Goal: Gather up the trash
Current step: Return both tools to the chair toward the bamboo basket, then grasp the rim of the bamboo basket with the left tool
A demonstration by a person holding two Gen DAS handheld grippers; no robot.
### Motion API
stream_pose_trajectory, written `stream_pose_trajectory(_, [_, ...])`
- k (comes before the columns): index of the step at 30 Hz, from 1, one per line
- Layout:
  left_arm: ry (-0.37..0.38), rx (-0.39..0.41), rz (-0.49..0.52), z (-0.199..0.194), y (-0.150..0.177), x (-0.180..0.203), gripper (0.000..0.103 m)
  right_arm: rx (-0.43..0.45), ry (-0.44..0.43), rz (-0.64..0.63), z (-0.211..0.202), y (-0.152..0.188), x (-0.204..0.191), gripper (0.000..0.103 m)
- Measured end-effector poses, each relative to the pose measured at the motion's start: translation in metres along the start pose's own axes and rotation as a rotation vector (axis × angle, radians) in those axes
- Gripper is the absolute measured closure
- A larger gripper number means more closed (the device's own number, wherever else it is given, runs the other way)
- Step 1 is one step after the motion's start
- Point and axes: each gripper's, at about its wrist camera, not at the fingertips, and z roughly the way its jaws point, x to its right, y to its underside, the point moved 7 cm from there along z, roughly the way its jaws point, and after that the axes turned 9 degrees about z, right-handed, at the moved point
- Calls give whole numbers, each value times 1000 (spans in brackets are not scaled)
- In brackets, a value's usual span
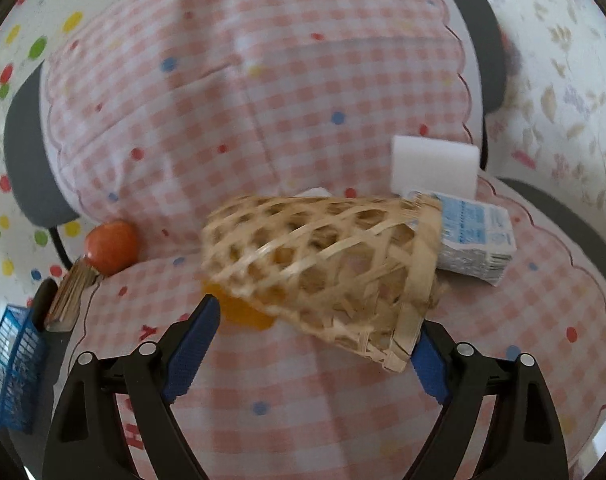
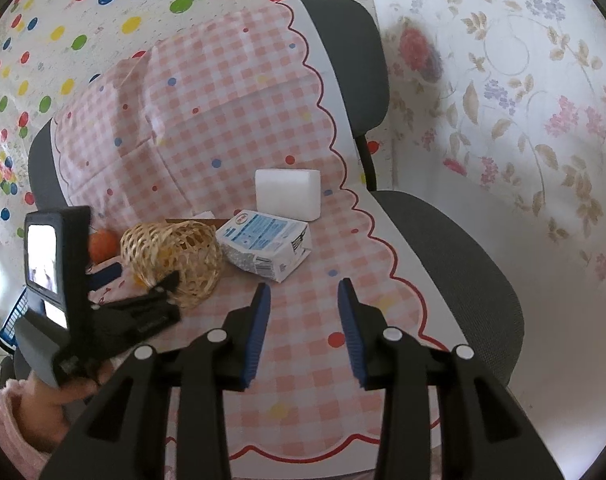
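A woven bamboo basket (image 1: 323, 268) lies on its side on the pink checked cloth of a chair seat (image 1: 303, 400); it also shows in the right wrist view (image 2: 175, 256). My left gripper (image 1: 315, 340) is open, its fingers either side of the basket's lower part, the right finger at its rim. An orange piece (image 1: 239, 312) lies under the basket. A blue-and-white crumpled carton (image 1: 475, 240) (image 2: 263, 244) lies just right of the basket. A white foam block (image 1: 435, 168) (image 2: 287, 192) stands behind it. My right gripper (image 2: 303, 312) is open and empty, in front of the carton.
An orange ball with a tassel (image 1: 111, 244) (image 2: 103, 244) lies left of the basket. A blue crate (image 1: 11, 372) stands left of the chair. The grey chair back (image 2: 343, 64) rises behind. Floral cloth (image 2: 523, 120) covers the right side.
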Motion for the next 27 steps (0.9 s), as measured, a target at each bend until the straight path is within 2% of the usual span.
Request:
stream_pose_trajectory(2, [14, 4, -22, -3, 2, -12, 30, -2, -3, -1, 0, 2, -3, 68])
stream_pose_trajectory(5, [32, -11, -29, -3, 7, -23, 49, -9, -12, -6, 2, 5, -10, 68])
stream_pose_trajectory(7, [60, -32, -42, 0, 12, -29, 69, -12, -17, -17, 1, 6, -18, 68])
stream_pose_trajectory(8, [70, -34, -54, -1, 13, -33, 72, -12, -19, -23, 0, 7, -20, 68])
stream_pose_trajectory(10, [95, -25, -74, -6, 15, -40, 87, -11, -20, -39, -2, 8, -26, 68])
stream_pose_trajectory(13, [108, -2, -91, -15, 13, -51, 97, -9, -21, -51, -4, 8, -33, 68])
stream_pose_trajectory(22, [132, 88, -161, -51, 10, -87, 97, -24, -32, -89, 7, 12, -51, 68])
stream_pose_trajectory(23, [131, 94, -167, -53, 10, -90, 97, -24, -28, -94, 12, 11, -53, 66])
stream_pose_trajectory(26, [128, 114, -187, -55, 6, -99, 97, -20, -21, -113, 22, 7, -55, 47])
stream_pose_trajectory(27, [125, 121, -190, -54, 5, -101, 97, -15, -13, -123, 28, 5, -55, 44])
